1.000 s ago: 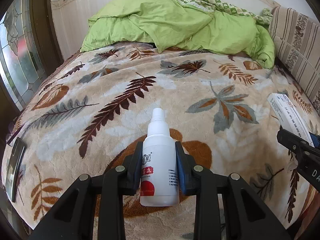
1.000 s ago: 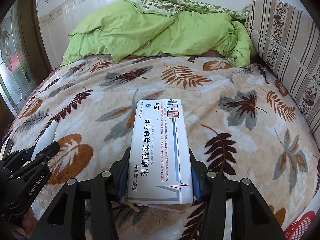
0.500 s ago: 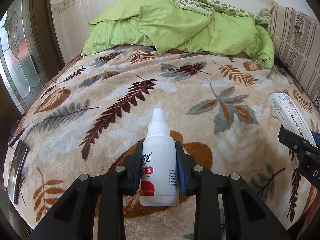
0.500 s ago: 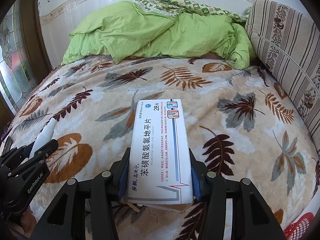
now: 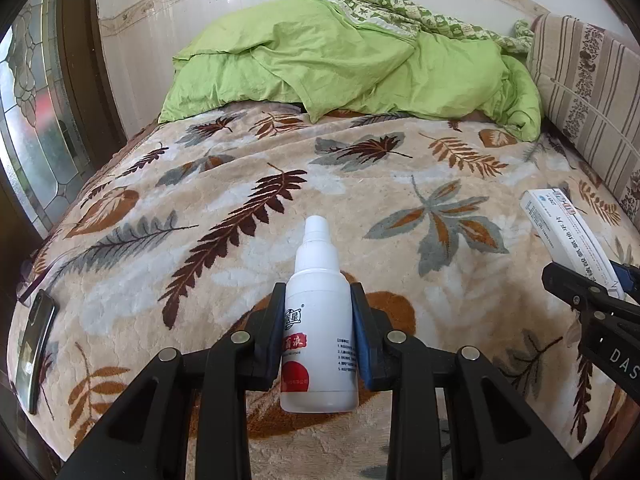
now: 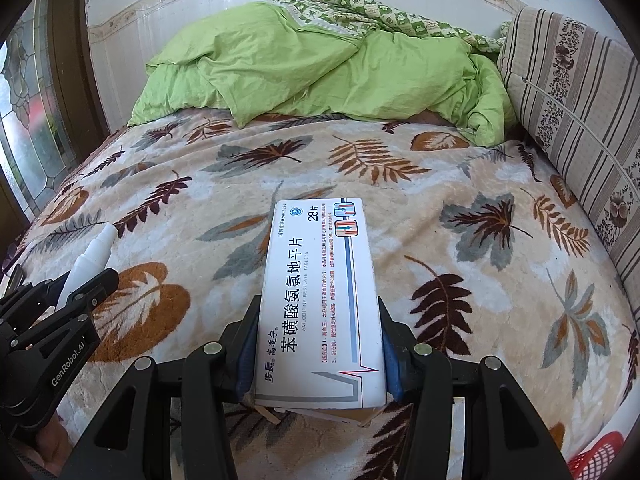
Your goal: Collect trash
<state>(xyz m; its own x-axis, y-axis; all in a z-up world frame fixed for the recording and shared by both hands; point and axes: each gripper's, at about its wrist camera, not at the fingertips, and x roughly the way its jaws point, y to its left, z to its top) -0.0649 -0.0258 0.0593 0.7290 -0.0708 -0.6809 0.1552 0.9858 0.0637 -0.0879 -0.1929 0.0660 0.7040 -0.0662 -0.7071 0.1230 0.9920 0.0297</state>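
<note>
You have the bed [image 5: 248, 184] in front of you, its leaf-patterned blanket [image 6: 460, 184] bare across the whole middle, so as far as these views show, nothing loose is left on it to pick up. The green quilt [image 5: 340, 60] is heaped along the far edge against the wall, and a striped cushion [image 6: 568, 92] runs down the right edge. A dark phone [image 5: 34, 344] lies flat at the near left edge; I judge it is not trash, so leave it.

Both pieces are already in hand. Your right gripper [image 6: 316, 344] has its fingers clamped on the long sides of the white pill box [image 6: 320, 292], held above the near middle of the bed. Your left gripper [image 5: 318, 332] has its fingers closed on the body of the white bottle [image 5: 318, 320], nozzle pointing toward the far edge.

So picking up looks done; dropping off is what remains. A red basket [image 6: 596, 458] shows at the near right corner, below the bed's edge, and I take it for the bin.

Room is generous above the blanket, but your two grippers are close side by side, so swing the right one out first and keep clear of the cushion.
</note>
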